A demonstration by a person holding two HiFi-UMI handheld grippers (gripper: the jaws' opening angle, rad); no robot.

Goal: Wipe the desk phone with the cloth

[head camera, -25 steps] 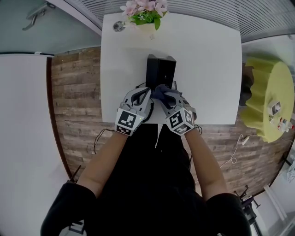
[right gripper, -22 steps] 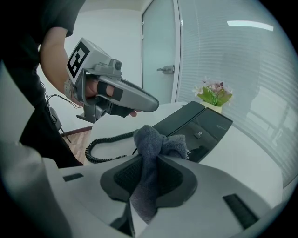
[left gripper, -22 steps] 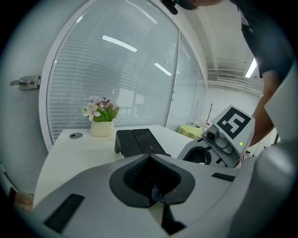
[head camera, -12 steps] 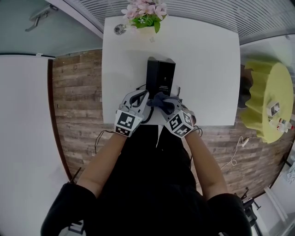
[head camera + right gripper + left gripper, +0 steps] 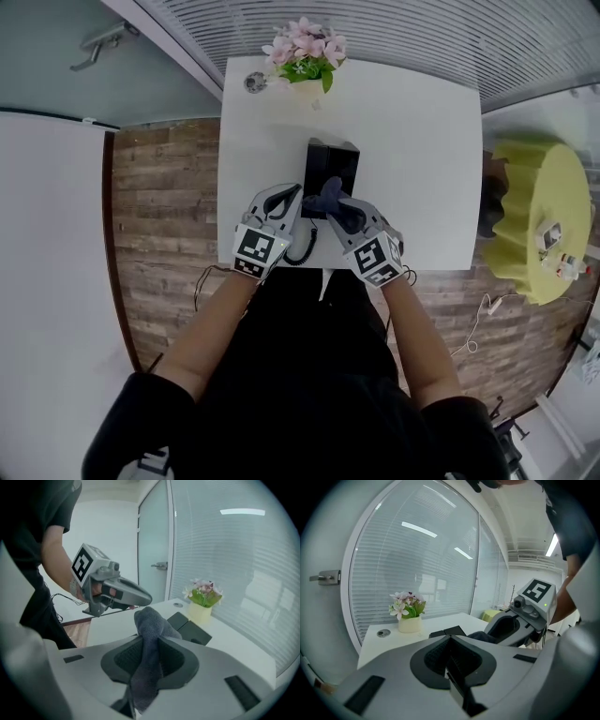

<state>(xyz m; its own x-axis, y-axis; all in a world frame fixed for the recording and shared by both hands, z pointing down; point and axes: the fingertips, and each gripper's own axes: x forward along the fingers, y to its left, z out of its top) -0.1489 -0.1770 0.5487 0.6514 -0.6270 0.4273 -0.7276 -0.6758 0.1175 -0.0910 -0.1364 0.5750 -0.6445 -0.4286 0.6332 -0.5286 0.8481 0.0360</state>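
The desk phone (image 5: 331,161), a black block, sits near the middle of the white worktop (image 5: 422,141), with its long side running away from you. From the head view its near end is covered by your two grippers. The grey cloth (image 5: 328,194) is bunched over that near end, clamped between the fingers of your right gripper (image 5: 343,208). A fold of it stands up past the fingertips and the rest hangs back between them. I cannot tell whether the cloth actually touches the phone. Your left gripper (image 5: 287,199) hangs just beside the phone's left near corner, its fingers pressed together with nothing between them. The two grippers angle in toward each other, close but apart. A black coiled cord (image 5: 302,247) loops on the worktop under the left gripper, at the near edge. At the far edge, well beyond the phone, a pale pot of pink and white flowers (image 5: 306,54) stands with a small round metal fitting (image 5: 254,82) set into the worktop just to its left. Nothing lies between the phone and the flowers. A glass wall with slatted blinds (image 5: 422,37) runs behind the worktop. Off to the right, on the wooden floor (image 5: 164,206), is a round yellow table (image 5: 544,220) carrying a few small items too small to make out.
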